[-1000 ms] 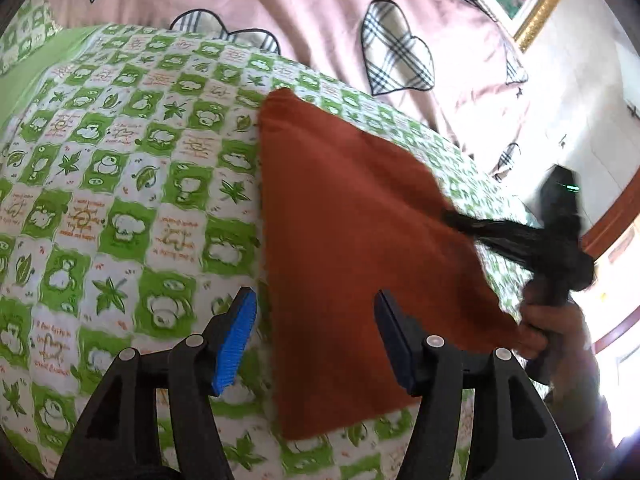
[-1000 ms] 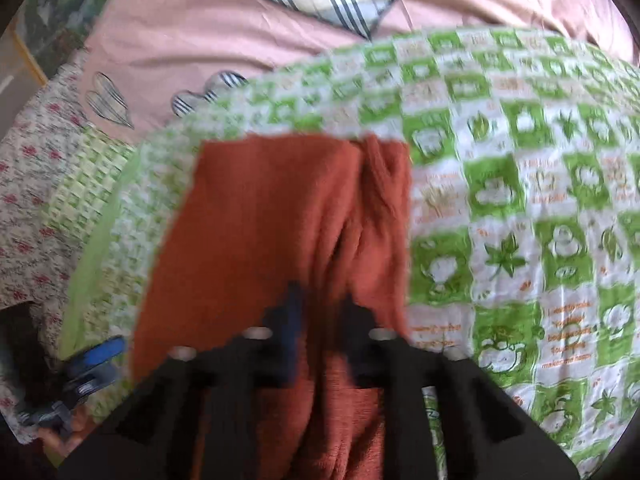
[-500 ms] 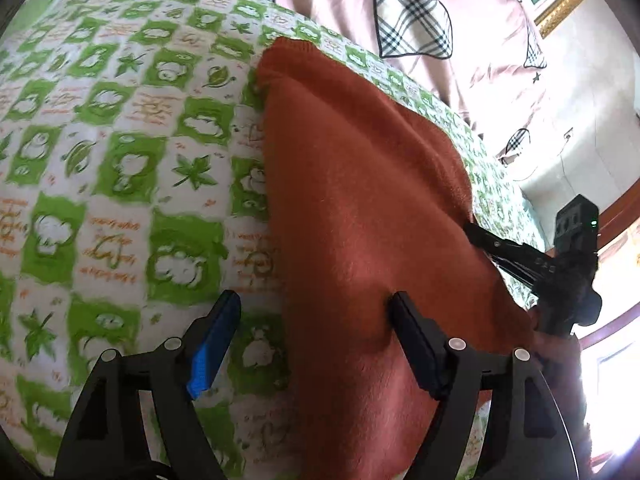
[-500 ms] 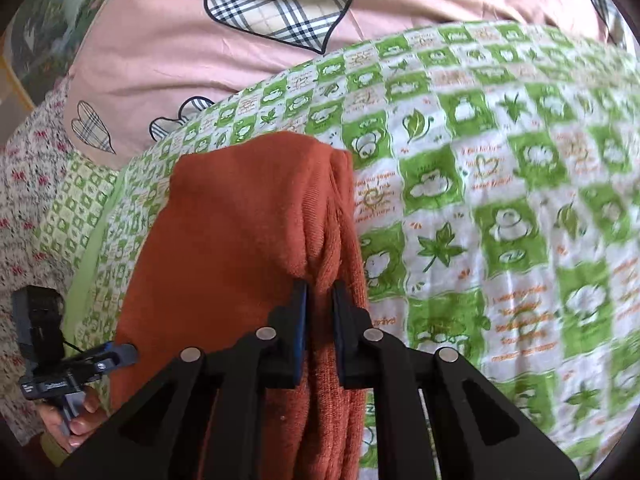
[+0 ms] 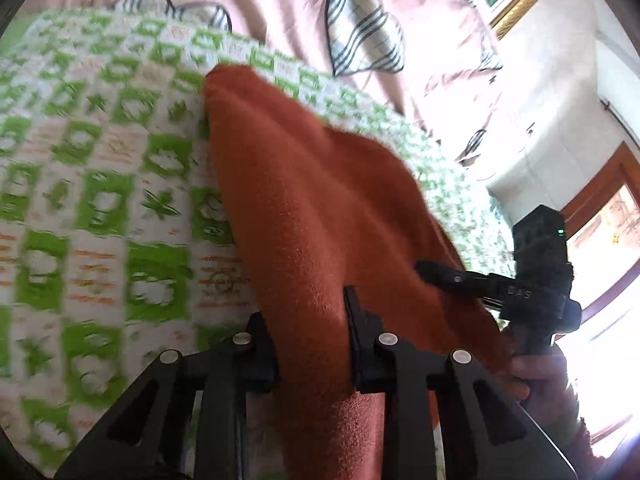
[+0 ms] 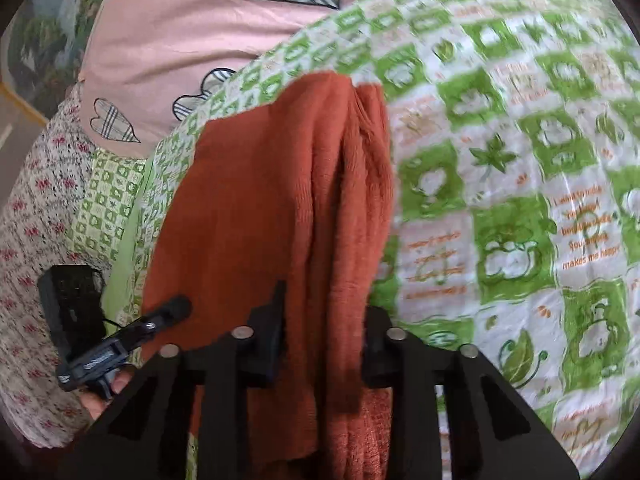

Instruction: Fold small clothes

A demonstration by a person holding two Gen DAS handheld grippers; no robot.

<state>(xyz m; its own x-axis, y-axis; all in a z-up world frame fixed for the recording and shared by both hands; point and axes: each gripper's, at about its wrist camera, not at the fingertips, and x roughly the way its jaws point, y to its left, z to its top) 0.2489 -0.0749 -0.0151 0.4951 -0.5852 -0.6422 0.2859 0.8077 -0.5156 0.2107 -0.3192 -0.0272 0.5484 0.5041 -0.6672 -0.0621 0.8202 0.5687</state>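
Two grippers are pinching one rust-orange knit garment [image 5: 312, 216], which is lying across the green-checked quilt [image 5: 100, 200] and running from six o'clock up toward twelve. Left gripper [image 5: 308, 320] is clamping a bunched near edge; right gripper [image 6: 322, 320] is squeezing several gathered layers, probably so both corners lift together for a fold. Beyond the quilt at twelve o'clock, a pink heart-patterned sheet [image 6: 168, 40] is showing.
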